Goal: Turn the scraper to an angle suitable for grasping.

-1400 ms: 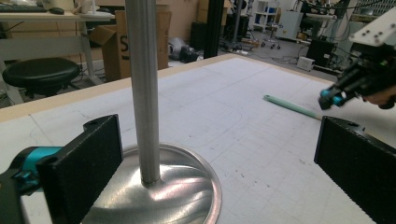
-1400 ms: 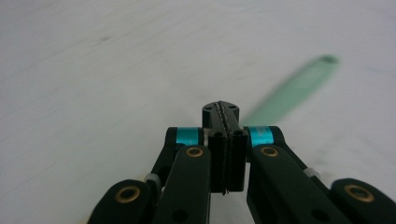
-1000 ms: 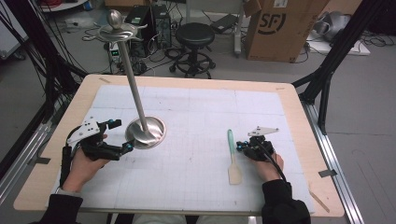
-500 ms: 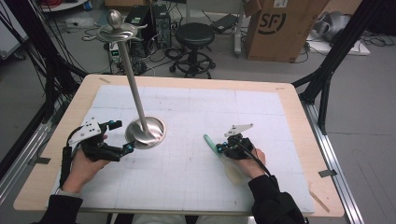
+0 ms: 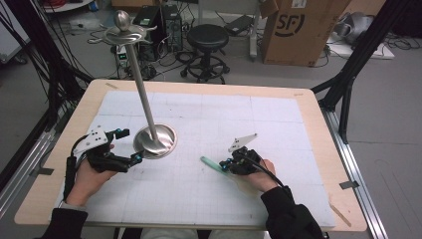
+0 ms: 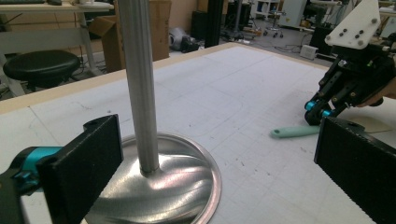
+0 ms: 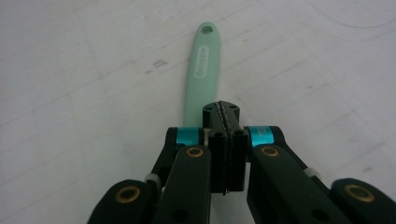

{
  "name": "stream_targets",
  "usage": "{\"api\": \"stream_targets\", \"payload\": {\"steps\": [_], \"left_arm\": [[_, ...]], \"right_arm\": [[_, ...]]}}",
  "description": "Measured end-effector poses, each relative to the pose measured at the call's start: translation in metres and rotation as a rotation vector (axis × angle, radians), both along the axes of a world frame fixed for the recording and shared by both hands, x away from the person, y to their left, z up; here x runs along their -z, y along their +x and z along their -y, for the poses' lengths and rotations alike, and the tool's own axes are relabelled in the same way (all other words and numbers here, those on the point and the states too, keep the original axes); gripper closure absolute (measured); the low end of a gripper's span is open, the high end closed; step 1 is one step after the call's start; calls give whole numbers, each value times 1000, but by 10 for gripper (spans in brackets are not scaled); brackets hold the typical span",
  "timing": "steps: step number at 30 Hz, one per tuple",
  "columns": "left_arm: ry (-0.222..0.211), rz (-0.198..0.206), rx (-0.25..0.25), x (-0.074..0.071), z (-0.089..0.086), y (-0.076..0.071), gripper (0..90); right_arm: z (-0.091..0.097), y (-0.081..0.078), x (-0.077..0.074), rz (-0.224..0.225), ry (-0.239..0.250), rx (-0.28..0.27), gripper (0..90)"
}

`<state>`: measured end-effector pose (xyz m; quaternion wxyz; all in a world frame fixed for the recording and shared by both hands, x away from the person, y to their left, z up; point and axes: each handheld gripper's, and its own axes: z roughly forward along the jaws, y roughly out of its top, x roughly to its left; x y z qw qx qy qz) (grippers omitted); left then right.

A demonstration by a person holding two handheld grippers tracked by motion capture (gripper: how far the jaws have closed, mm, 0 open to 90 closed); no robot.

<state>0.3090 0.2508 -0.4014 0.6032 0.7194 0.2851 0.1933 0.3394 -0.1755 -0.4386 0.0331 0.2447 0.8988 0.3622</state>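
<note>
A steel stand with a round base [image 5: 155, 141] and a tall pole [image 5: 142, 94] rises left of centre on the mat; its base [image 6: 159, 186] and pole [image 6: 137, 84] fill the left gripper view. My left gripper [image 5: 130, 145] is open beside the base, with its jaws wide apart [image 6: 219, 168] and facing the pole. My right gripper [image 5: 225, 164] is shut on a mint-green spatula [image 5: 210, 163], whose handle points left toward the stand. The handle [image 7: 201, 70] sticks out past the closed jaws [image 7: 225, 114]. From the left gripper view, the right gripper [image 6: 320, 109] and the spatula [image 6: 294, 132] lie low on the mat.
A white gridded mat [image 5: 224, 119] covers the wooden table [image 5: 308, 99]. Beyond the far edge stand a black stool [image 5: 206, 37] and a cardboard box [image 5: 298, 30]. The stand's top carries curved hooks [image 5: 124, 32] high over the back left.
My right gripper has carried the spatula leftward across the mat toward the stand, turning its handle to point left. The left gripper and the stand have stayed put.
</note>
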Motion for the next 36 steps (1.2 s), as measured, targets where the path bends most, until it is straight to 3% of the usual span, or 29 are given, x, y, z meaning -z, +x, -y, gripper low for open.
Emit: {"api": "stream_targets", "payload": {"steps": [8,12,14,15,16,17,18,19,20,21,22,24,27,30,33,36], "left_arm": [[0,4,1,0,0,0,17],[0,3,3,0,0,0,17],[-6,4,0,0,0,0,17],[-8,3,-1,0,0,1,17],[-7,1,0,0,0,1,17],[-7,-1,0,0,0,1,17],[-6,-1,1,0,0,1,17],[-6,-2,2,0,0,1,17],[-6,-1,3,0,0,1,17],[-6,1,2,0,0,1,17],[-4,2,1,0,0,0,17],[-5,2,2,-1,-1,0,17],[-6,3,1,-1,-1,-2,17],[0,2,0,-1,-1,-2,17],[1,-2,-2,1,-1,-3,17],[2,0,-3,1,-2,-4,17]], "right_arm": [[-10,-9,-1,-8,-16,-102,900],[-10,-12,-5,58,-37,-108,899],[-6,-13,-10,73,-5,-99,880],[-1,-15,-16,91,8,-80,769],[-1,-15,-16,91,8,-80,769],[4,-17,-21,101,24,-60,632],[4,-17,-21,101,24,-60,632],[9,-18,-25,105,42,-40,541],[9,-18,-25,105,42,-40,541],[14,-18,-29,108,65,-18,434],[14,-18,-29,108,65,-18,434],[18,-19,-32,86,79,2,324],[20,-22,-37,78,54,-8,216],[17,-27,-42,65,7,13,0],[13,-32,-45,77,-32,24,1],[10,-32,-44,62,-75,-21,1]]}}
